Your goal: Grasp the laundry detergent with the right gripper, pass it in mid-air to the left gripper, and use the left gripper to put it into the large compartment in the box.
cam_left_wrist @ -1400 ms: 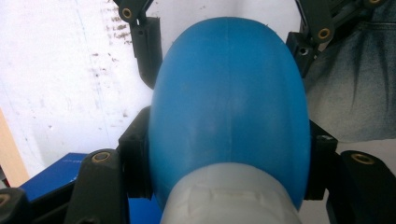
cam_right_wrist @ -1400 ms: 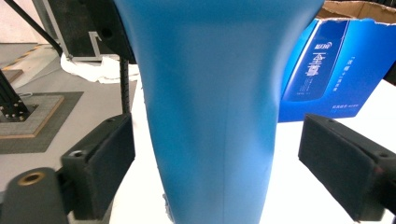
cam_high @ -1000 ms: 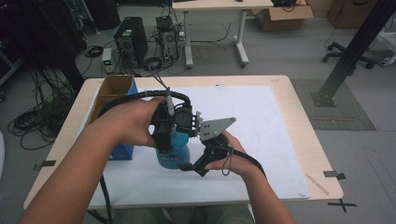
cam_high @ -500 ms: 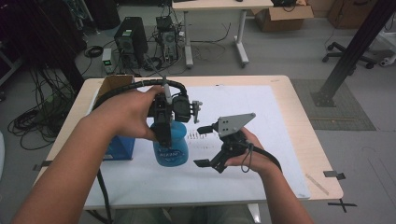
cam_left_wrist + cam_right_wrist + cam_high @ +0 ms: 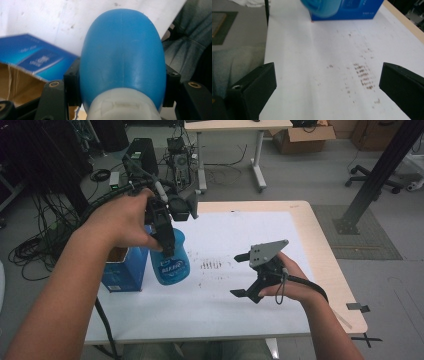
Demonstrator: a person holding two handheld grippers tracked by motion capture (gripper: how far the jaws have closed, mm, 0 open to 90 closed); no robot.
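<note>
Your table carries a white sheet that stops short of the wooden right edge; the widest bare stretch lies in the middle, marked by a patch of brown specks; the left side is crowded by a blue box standing at the sheet's left border. Your left forearm covers the box's near top in the high view; the box's print is too blurred to read. Your left gripper points down and is clamped on the neck of the blue bottle; in the left gripper view both jaws press the bottle's sides above its white collar; the bottle hangs just beside the box. Your right gripper hovers well apart from the bottle, jaws spread wide, nothing between them.
</note>
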